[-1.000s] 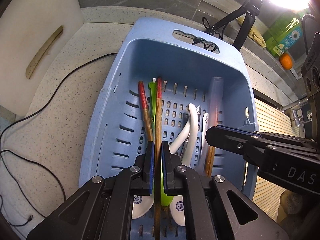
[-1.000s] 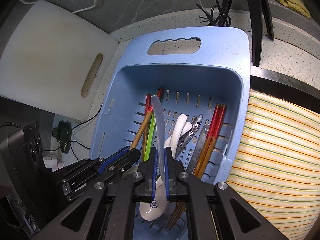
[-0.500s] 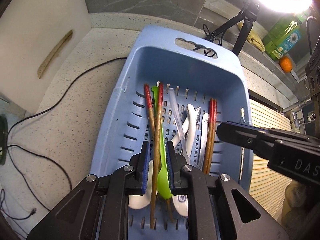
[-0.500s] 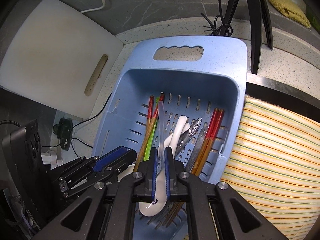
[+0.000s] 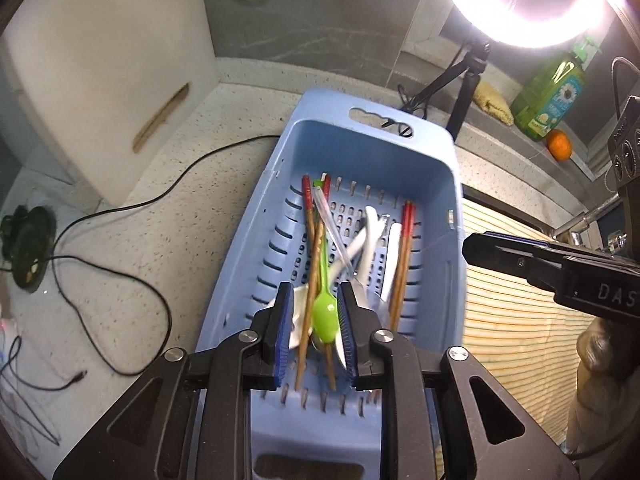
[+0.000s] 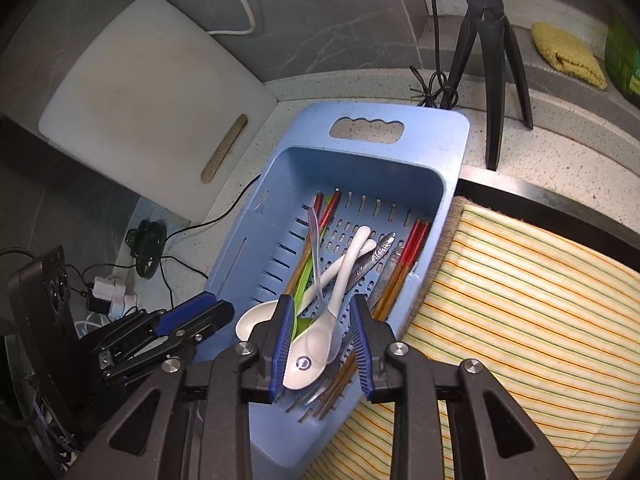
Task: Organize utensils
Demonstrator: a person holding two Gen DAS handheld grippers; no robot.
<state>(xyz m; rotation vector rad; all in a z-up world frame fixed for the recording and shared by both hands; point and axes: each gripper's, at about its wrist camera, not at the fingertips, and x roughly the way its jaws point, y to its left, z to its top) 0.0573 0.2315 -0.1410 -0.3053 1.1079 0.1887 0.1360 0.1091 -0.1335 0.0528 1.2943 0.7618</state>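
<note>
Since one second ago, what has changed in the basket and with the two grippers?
Both let go: the left hand-held gripper released the brown chopstick, the right hand-held gripper the clear spoon. Both jaws are opening, both grippers pulled back. The utensils lie in the blue basket, which stayed put.

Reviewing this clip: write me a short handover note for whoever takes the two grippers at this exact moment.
Left gripper: jaws opening, nothing pressed; green spoon lies loose below in the blue basket.
Right gripper: jaws opening, empty; clear spoon and white spoons lie under it.
Red-tipped chopsticks, more chopsticks at the left wall, metal utensil: all in the basket.
Done: utensils gathered in the basket.
Left: they still overlap; sort by type.
</note>
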